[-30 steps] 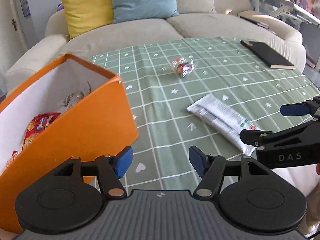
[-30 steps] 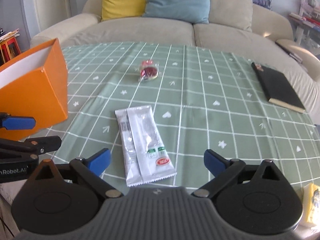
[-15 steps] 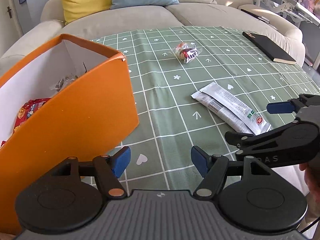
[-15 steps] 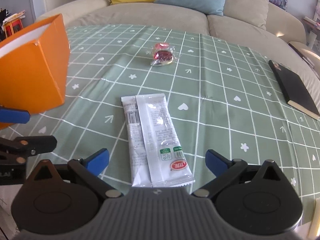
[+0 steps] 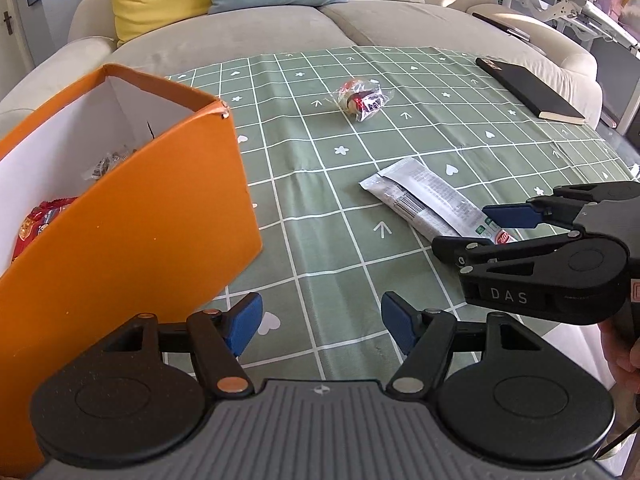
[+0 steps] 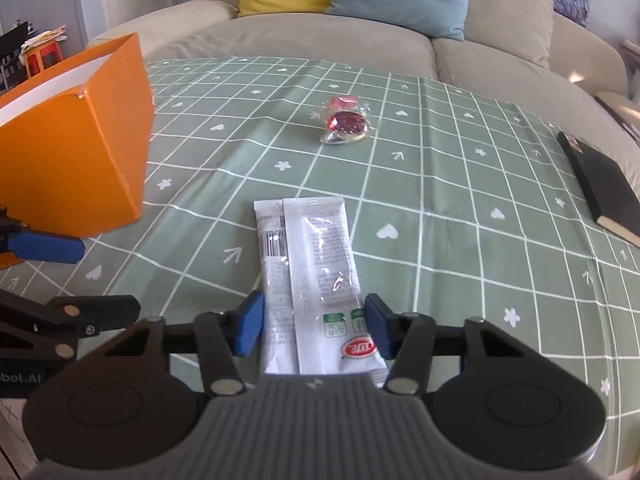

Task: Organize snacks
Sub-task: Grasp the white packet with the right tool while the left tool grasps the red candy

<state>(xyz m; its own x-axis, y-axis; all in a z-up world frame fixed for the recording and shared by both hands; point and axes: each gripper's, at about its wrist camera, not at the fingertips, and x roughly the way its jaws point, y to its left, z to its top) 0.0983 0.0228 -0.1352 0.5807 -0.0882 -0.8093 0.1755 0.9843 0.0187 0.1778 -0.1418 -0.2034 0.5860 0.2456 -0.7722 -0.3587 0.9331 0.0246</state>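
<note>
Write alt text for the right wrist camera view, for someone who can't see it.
The right gripper has its jaws, which have just been closing, on either side of the near end of a long white snack packet lying on a green checked tablecloth. Beyond it lies a small red wrapped sweet, with an orange box at left and a black notebook at right.

"DAS" on right claw (image 5: 505, 229) body; "bot.AI" on left claw (image 6: 56, 276).

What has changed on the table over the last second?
The right hand-held gripper came in over the white snack packet, and its jaws have just been closing, now hugging the packet's near end. The left hand-held gripper stayed open and empty. The orange box, red candy and black notebook lie as before.
</note>
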